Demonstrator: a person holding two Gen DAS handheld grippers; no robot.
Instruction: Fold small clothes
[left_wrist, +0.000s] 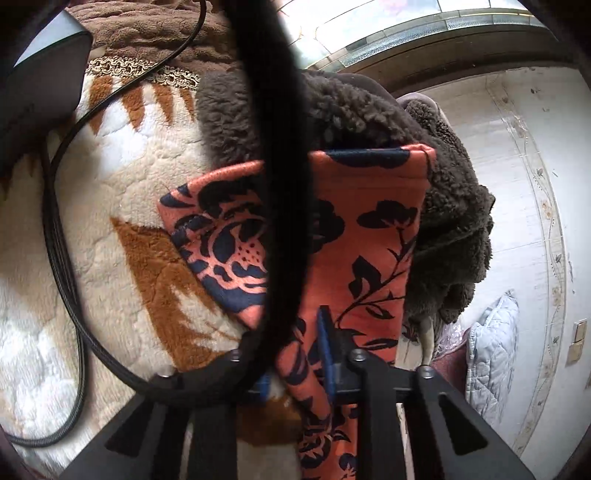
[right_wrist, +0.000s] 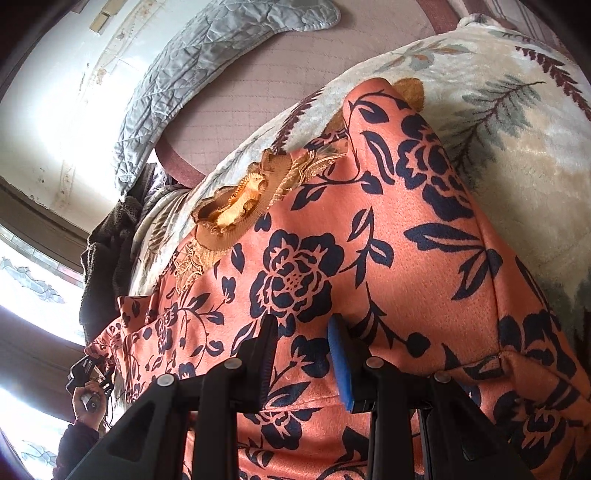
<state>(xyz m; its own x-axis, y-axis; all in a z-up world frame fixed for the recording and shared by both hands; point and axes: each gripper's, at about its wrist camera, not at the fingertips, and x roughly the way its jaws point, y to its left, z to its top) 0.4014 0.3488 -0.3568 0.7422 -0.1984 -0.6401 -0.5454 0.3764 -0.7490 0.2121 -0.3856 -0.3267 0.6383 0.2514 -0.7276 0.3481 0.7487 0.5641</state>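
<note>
Currently the left gripper (left_wrist: 295, 354) is clamped on a fold of the orange floral garment (left_wrist: 362, 236), its jaws drawn together with the cloth pinched between them (a blurred black cable (left_wrist: 273, 147) crosses the lens and hides the left-side finger). From the left wrist view, the garment runs from the jaws up toward a hemmed sleeve end, which lies against a dark brown fleece (left_wrist: 450, 206). Both rest on a cream and brown plush blanket (left_wrist: 122, 206).

From the right wrist view, the right gripper (right_wrist: 303, 354) holds the same garment (right_wrist: 369, 258): its jaws stand partly apart with a bunched ridge of cloth gripped between them. The blue pad (right_wrist: 341, 365) presses against the fabric. A gold lace collar (right_wrist: 236, 206) is visible at the garment's neckline, further from the jaws. Beneath the garment lies a pale blanket with a leaf print (right_wrist: 517, 140). At the lower left, a hand (right_wrist: 86, 400) grasps the other gripper's handle at the garment's far edge.
</note>
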